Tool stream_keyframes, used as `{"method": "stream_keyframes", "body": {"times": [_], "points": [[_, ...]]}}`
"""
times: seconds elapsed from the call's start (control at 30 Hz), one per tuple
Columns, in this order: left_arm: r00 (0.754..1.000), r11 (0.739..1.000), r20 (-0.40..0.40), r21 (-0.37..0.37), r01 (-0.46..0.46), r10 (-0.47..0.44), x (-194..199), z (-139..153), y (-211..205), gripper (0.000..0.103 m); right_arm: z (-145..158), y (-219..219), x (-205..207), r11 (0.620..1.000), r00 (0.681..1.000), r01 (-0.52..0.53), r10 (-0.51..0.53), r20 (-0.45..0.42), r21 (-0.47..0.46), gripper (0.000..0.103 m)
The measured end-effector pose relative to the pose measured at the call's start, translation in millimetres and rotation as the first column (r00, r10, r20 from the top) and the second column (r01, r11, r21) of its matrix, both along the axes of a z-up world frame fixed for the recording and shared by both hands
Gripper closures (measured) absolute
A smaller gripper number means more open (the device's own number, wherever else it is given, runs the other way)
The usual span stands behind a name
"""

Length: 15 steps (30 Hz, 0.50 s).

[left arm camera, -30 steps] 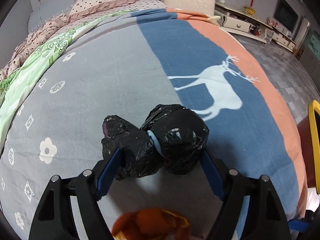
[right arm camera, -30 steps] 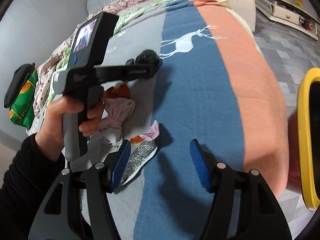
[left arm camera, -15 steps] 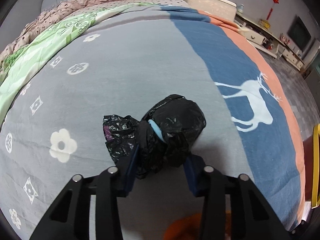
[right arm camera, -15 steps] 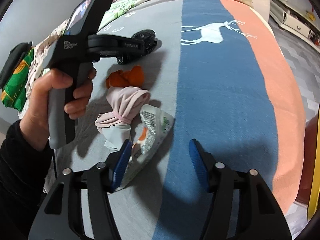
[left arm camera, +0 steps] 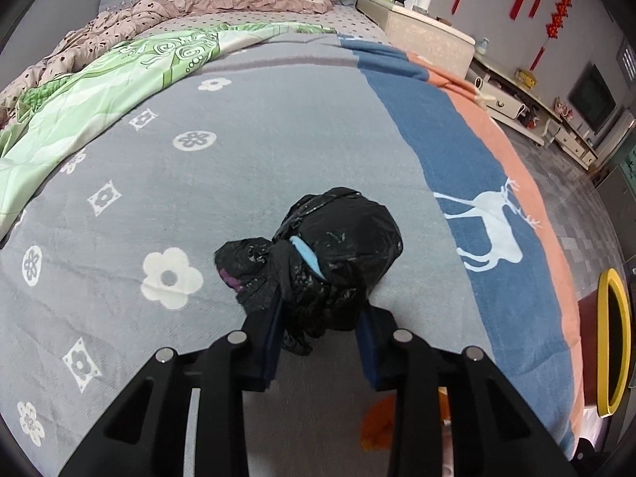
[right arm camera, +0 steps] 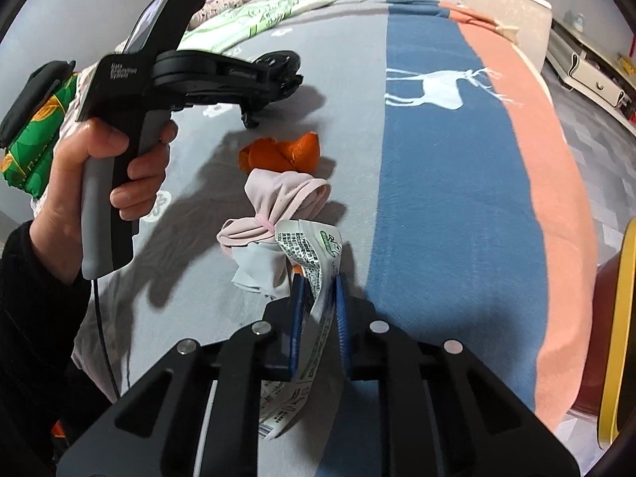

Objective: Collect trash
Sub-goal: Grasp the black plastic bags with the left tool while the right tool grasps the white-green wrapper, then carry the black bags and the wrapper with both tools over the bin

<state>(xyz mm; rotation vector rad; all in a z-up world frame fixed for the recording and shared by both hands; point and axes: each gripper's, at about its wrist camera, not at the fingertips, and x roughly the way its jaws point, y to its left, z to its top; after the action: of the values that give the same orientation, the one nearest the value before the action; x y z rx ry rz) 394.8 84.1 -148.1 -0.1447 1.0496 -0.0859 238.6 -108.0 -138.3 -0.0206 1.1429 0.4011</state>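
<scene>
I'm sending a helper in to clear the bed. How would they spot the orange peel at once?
On the grey part of the blanket, look left of the blue stripe with the white deer. The orange peel lies just beyond the tied pink cloth, the only bright orange, curled scrap there.

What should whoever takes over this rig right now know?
Left gripper: jaws just closed on the black trash bag, bag on the bed.
Right gripper: jaws just closed on the printed wrapper.
Loose on the bed: orange peel, pink cloth bundle.
Yellow-rimmed bin stands beside the bed.
Done: both grasps. Left: bin both, then probably the peel.
</scene>
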Motion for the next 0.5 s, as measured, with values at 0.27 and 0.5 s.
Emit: {"method": "stream_keyframes", "body": {"times": [0.27, 0.5], "points": [[0.999, 1.0, 0.044, 0.009, 0.019, -0.019, -23.6, 27.2, -10.9, 0.073, 23.5, -28.4, -13.9, 0.998, 0.997, 0.055, -0.057, 0.046, 0.041, 0.088], [0.996, 0.999, 0.079, -0.017, 0.049, -0.047, -46.6, 57.7, -28.5, 0.073, 55.5, -58.1, -33.6, 0.989, 0.986, 0.114, -0.125, 0.107, 0.097, 0.088]]}}
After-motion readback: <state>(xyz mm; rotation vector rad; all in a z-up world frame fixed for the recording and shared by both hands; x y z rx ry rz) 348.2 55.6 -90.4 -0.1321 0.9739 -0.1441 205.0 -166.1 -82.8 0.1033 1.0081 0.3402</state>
